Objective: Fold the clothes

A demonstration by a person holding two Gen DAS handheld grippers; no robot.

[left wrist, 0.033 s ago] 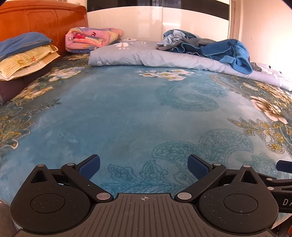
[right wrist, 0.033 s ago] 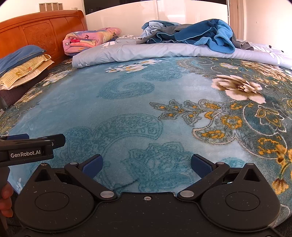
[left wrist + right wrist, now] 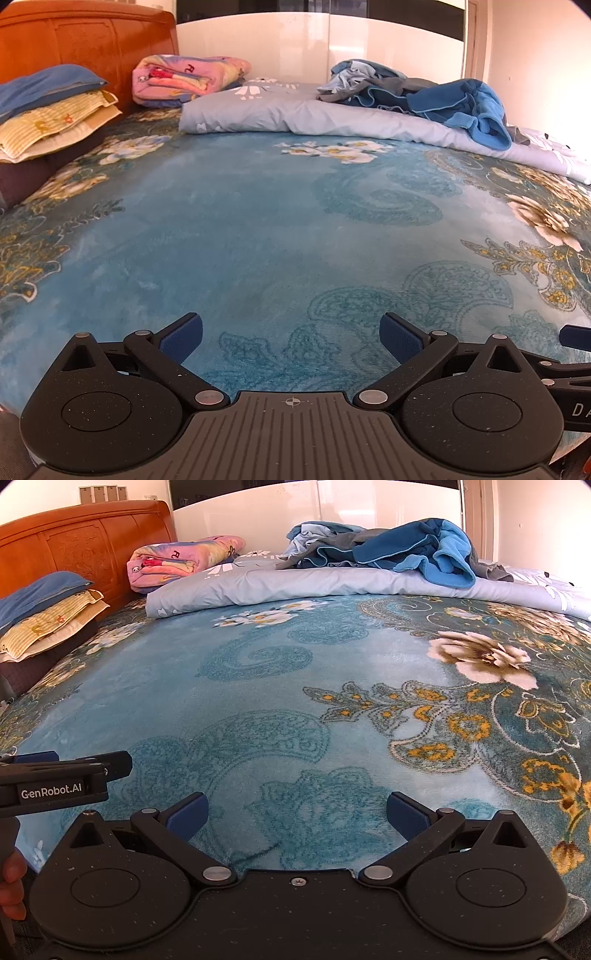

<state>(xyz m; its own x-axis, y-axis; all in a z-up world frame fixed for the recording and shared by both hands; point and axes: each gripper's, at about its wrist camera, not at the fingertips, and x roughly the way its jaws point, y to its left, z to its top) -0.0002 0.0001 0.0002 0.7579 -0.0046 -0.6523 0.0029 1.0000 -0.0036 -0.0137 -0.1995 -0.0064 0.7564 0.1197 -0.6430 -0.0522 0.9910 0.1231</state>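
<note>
Through my left wrist camera, my left gripper [image 3: 291, 332] hangs low over the near edge of the blue floral blanket [image 3: 258, 229], its blue pads spread wide with nothing between them. The pile of clothes [image 3: 424, 98] lies well apart from me, heaped on the pale grey duvet [image 3: 295, 118] at the far side of the bed. Nothing here differs from the matching earlier picture, so no garment has been touched and the folding has not begun, I judge. Through my right wrist camera, my right gripper [image 3: 297, 812] is likewise splayed and empty above the blanket, the left one just beside it, and the same blue and grey heap sits far ahead. My next job is probably reaching across for one garment.
</note>
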